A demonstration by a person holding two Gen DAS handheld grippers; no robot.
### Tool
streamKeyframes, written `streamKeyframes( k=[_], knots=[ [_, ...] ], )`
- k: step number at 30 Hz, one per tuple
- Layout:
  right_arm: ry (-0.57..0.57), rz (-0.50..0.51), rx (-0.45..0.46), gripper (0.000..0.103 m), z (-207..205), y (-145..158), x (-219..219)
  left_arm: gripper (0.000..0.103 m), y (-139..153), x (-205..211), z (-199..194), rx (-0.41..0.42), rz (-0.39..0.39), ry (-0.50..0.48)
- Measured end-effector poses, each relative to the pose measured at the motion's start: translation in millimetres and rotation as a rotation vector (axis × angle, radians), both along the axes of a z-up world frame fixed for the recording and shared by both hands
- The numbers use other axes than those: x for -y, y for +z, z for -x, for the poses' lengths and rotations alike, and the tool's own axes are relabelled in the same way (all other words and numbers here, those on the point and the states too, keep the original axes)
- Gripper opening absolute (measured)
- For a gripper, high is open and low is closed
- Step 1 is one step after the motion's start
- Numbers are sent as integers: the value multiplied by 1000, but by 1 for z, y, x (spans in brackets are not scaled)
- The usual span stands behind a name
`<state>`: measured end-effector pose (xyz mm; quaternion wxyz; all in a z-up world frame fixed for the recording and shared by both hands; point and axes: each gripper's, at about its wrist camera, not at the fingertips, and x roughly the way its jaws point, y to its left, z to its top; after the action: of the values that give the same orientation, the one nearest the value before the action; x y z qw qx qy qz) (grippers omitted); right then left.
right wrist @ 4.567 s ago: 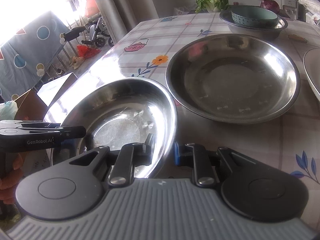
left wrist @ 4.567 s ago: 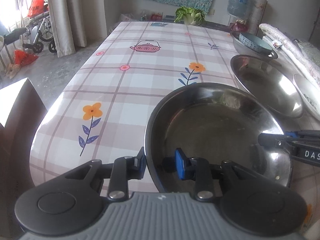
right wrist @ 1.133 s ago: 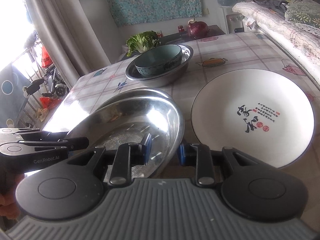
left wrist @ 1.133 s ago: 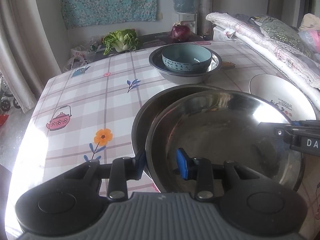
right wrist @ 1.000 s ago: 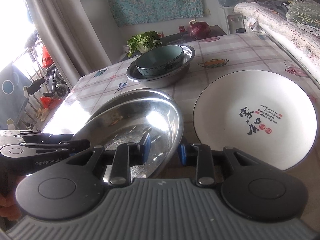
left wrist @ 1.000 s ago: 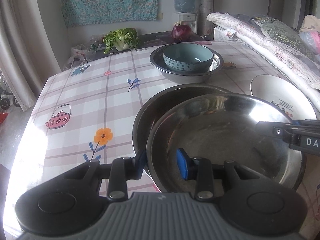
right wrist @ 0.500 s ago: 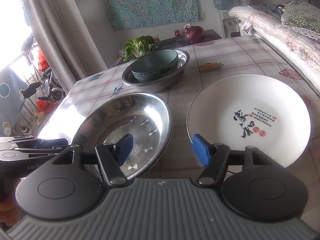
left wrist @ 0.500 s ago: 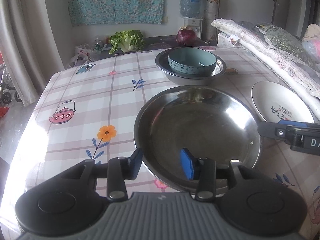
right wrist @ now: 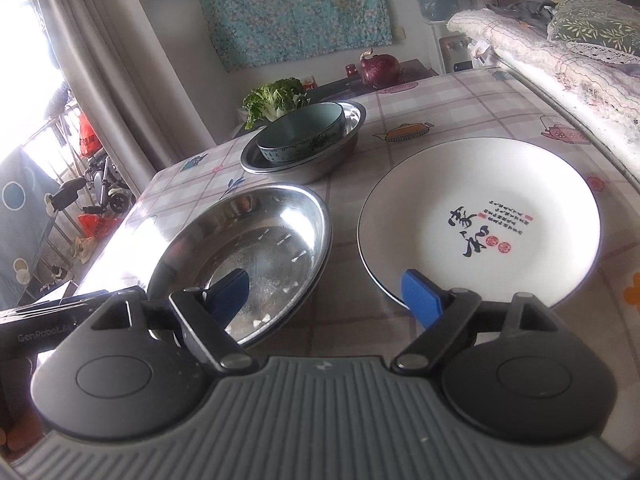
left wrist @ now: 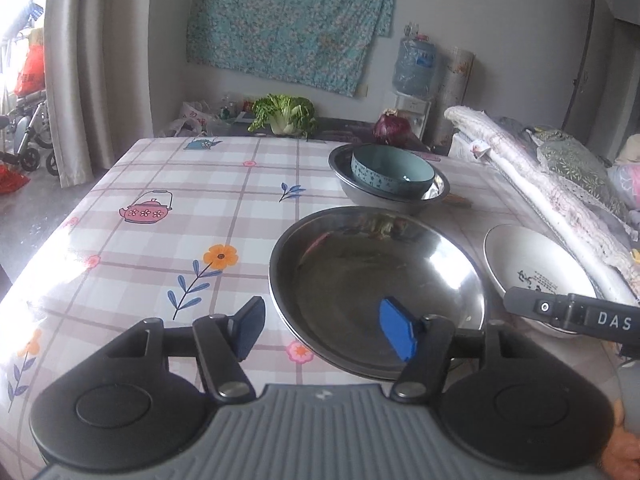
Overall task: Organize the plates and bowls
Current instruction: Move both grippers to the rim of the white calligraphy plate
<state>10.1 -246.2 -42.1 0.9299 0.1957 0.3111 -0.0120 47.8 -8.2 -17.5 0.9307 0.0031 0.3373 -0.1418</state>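
Two steel pans [left wrist: 376, 280] sit nested on the table [left wrist: 160, 216], a stacking only the right wrist view betrays, by a doubled rim. The left hand-held gripper [left wrist: 324, 328] and right hand-held gripper [right wrist: 326, 292] have just been opening; both stand wide, holding nothing. The white plate [right wrist: 480, 220] lies just beside the pans, its lettering clear only from the right. Behind, a teal bowl [left wrist: 392, 170] rests in a steel basin [left wrist: 436, 192].

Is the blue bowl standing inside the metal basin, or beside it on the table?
Inside. The blue bowl stands upright within the metal basin, whose rim shows all around it in both views.
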Motion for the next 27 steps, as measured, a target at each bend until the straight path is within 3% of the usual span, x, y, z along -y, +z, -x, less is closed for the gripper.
streamKeyframes(
  k=[7,11,16,19,23,27],
  knots=[
    [-45,-44,36,84,21,0,23,65,5,32,40,174,-106,-19],
    [-75,-55,60,84,41,1,42,65,1,62,67,230,-151,-77],
    [-148,-42,77,84,69,0,75,65,-5,109,88,161,-118,-247],
    [-205,-31,86,84,85,-1,102,65,-6,136,85,91,-58,-333],
    [-273,-35,90,82,98,-2,140,64,-7,163,67,9,30,-362],
    [-296,-34,85,79,96,-4,169,64,-12,180,48,-36,74,-331]
  ],
)
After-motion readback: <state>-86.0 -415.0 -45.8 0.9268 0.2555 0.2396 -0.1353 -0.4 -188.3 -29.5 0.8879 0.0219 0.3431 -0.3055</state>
